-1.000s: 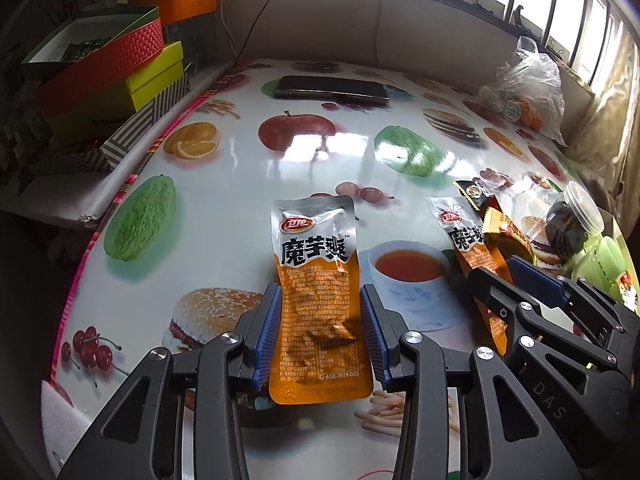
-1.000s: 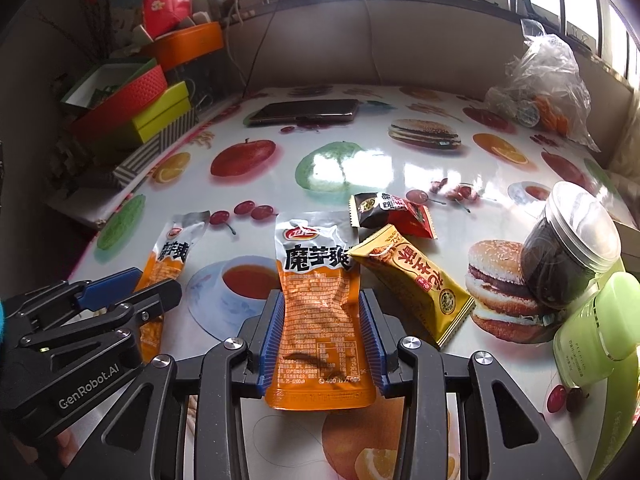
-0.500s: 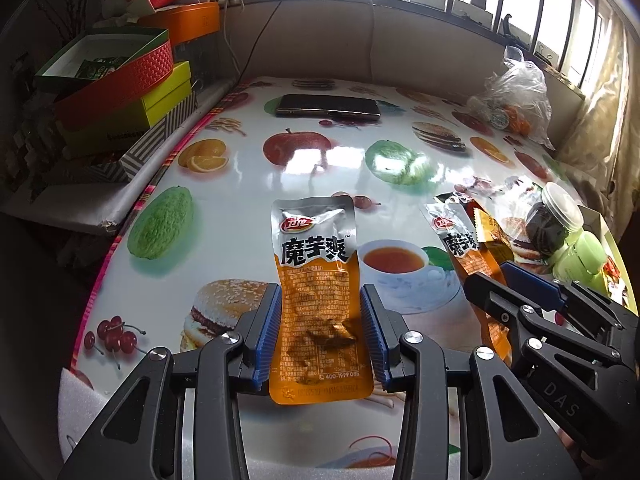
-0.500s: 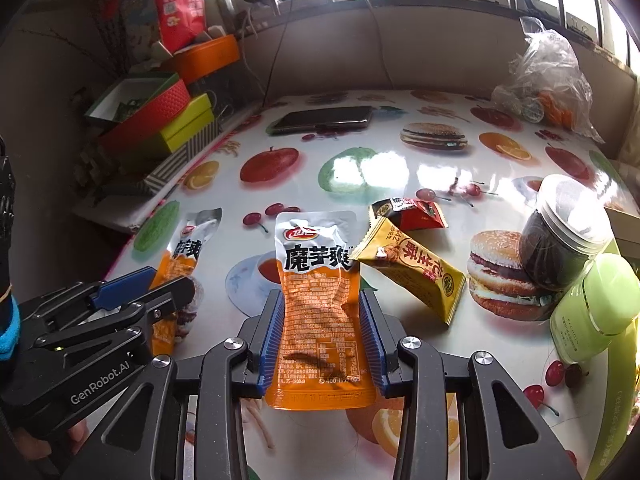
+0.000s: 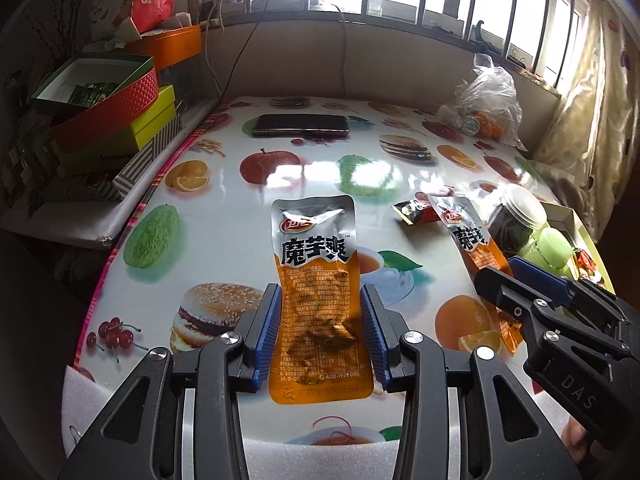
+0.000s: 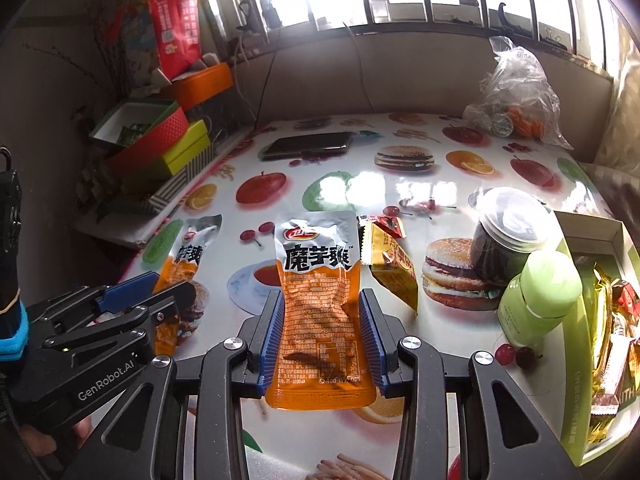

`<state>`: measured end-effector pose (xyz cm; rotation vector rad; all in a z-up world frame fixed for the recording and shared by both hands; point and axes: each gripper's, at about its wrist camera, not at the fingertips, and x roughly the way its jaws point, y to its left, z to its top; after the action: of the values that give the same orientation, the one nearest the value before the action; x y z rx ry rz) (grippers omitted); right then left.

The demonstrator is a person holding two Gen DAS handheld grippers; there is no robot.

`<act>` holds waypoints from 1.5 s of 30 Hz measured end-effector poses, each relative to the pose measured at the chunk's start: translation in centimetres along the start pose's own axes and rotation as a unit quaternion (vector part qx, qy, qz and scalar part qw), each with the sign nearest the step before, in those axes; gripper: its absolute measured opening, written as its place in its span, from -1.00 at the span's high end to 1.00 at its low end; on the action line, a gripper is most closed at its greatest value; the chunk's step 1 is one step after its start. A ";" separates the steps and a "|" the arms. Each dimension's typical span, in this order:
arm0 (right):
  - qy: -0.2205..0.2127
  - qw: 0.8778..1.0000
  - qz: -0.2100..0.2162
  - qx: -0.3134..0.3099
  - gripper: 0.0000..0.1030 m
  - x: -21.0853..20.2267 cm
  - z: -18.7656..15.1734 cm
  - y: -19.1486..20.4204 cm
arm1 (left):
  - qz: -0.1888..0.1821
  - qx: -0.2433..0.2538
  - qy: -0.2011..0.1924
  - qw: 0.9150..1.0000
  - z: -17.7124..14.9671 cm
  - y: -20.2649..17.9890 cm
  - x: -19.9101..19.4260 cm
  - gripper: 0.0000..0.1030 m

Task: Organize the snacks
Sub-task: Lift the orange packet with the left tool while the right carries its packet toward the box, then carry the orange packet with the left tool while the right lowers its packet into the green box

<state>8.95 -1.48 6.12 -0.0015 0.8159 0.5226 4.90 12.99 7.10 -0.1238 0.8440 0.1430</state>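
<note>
Both grippers are clamping orange pouches, half-closed: left gripper (image 5: 320,334) on left pouch (image 5: 318,296), right gripper (image 6: 322,338) on right pouch (image 6: 320,304), long axes along the fingers, above the desk (image 5: 224,224). Green box (image 6: 576,360) is lying right, nearer the right hand.

Your table (image 6: 400,184), glossy food-print cover: phone (image 6: 308,145) far end, clear plastic bag (image 6: 516,92) far right, dark jar (image 6: 508,240), green bottle (image 6: 536,300), yellow packet (image 6: 394,268), red-black packet (image 5: 416,213).

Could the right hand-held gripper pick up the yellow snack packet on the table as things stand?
Probably not yet. The right hand-held gripper is shut on an orange pouch, so its jaws are occupied. The yellow snack packet lies unobstructed just right of it on the table; the pouch must go first.
</note>
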 end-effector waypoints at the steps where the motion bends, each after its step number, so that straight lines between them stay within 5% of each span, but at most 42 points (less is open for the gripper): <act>1: -0.004 1.000 0.000 0.002 0.30 -0.4 0.0 -0.2 | -0.003 0.001 -0.001 1.000 0.0 -0.3 -0.2 0.20; 22: -0.051 0.997 -0.047 0.030 0.30 -7.4 -0.3 -3.7 | -0.063 0.043 -0.019 0.997 1.1 -6.2 -2.7 0.20; 45: -0.077 0.983 -0.139 0.097 0.29 -13.7 -1.8 -12.1 | -0.159 0.109 -0.014 0.981 3.0 -16.4 -3.2 0.20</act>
<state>5.36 -18.52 12.02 0.1023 0.6985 0.1762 7.93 -2.86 12.35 -0.0500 0.7959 -0.2482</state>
